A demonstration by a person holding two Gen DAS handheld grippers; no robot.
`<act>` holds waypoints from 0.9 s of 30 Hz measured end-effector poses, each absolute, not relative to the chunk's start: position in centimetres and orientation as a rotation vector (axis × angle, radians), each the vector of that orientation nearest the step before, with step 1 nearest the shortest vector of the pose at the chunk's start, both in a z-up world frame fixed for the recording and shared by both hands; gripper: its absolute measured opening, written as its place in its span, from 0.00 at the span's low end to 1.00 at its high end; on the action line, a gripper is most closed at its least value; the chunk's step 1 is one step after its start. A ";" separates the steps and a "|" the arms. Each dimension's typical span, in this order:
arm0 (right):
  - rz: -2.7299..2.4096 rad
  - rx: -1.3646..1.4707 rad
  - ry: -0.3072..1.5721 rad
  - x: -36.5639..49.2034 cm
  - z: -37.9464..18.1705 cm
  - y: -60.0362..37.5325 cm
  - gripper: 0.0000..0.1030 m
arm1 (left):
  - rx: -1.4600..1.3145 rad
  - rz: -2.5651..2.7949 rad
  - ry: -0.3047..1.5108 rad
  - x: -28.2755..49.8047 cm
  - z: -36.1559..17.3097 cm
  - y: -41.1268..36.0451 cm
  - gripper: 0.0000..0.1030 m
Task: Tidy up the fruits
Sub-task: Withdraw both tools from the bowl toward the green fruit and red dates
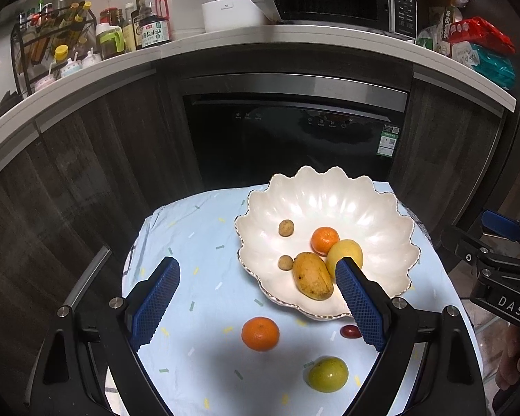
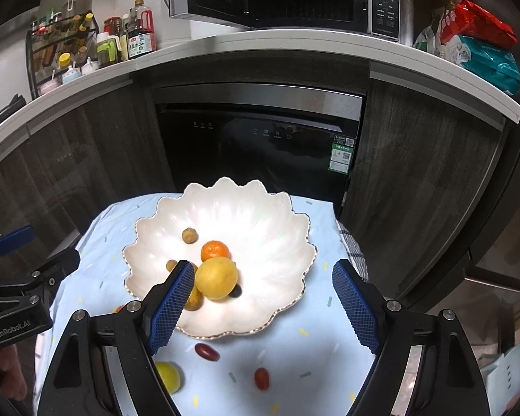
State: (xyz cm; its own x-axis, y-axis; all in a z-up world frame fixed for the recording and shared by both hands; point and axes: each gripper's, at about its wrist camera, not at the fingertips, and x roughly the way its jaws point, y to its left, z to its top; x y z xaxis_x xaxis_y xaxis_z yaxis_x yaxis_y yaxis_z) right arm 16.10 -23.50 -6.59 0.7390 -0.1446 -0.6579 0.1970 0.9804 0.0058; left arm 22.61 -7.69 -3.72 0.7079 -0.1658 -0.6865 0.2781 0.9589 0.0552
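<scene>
A glossy white bowl with a scalloped, petal-like rim edged in a thin gold line sits on a pale blue cloth sprinkled with small coloured dashes. Inside the bowl lie a smooth round yellow fruit, a dimpled tangerine touching it, an elongated speckled mango, and two small brown, rough-skinned round fruits, one near the middle and one close to the mango. Still out on the cloth, on the near side of the bowl, are a second tangerine, a smooth yellow-green round fruit, and two small shiny dark red oval fruits, one just under the bowl's rim and one nearer the camera. The left gripper is tilted downward over the cloth, its blue ridged pads spread wide with nothing between them. The right gripper is angled down over the near edge of the bowl, its fingers likewise wide apart and empty. Each gripper's black frame shows at the edge of the other's view, with part of a hand behind it.
</scene>
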 end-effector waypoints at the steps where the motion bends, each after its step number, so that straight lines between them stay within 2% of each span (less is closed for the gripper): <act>1: -0.188 0.076 0.714 16.1 -6.6 -23.5 0.80 | 0.159 -0.248 0.744 22.5 -3.7 -7.7 0.89; 27: -0.161 0.043 0.709 11.9 -9.0 -24.0 0.80 | 0.202 -0.272 0.728 17.9 -6.0 -9.0 0.89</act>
